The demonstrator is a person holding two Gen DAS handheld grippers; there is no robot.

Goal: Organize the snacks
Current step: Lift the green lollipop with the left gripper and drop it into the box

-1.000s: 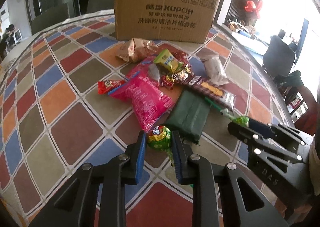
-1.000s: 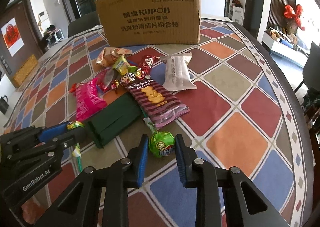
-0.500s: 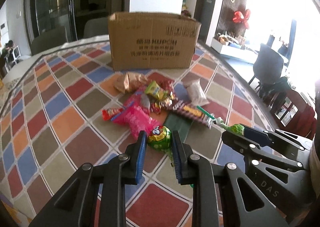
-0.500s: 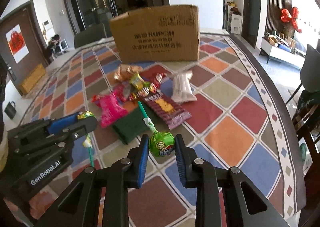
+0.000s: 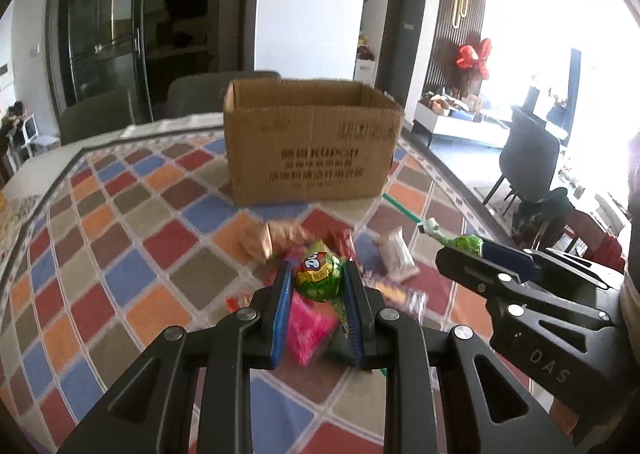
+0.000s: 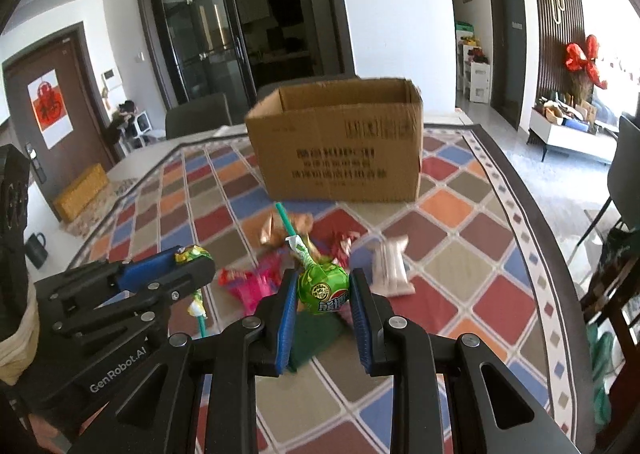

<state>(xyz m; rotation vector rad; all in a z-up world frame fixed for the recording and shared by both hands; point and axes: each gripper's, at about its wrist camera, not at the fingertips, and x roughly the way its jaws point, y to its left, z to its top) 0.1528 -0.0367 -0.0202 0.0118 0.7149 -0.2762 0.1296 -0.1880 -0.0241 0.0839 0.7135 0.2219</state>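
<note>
Green lollipop point(image 5: 319, 277) pinched in left hand-held gripper point(image 5: 316, 286), second lollipop point(image 6: 323, 290) clamped in right hand-held gripper point(image 6: 323, 294), above table

Both wrist views tilt down along their fingers point(image 5: 280, 306), side by side above the counter point(image 6: 460, 238), sharing the box point(image 5: 312, 145) ahead.

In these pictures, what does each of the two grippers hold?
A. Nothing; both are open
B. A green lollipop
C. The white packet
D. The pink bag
B. The left gripper is shut on a green lollipop, and the right gripper is shut on another green lollipop; the white packet and pink bag lie on the table.
</note>
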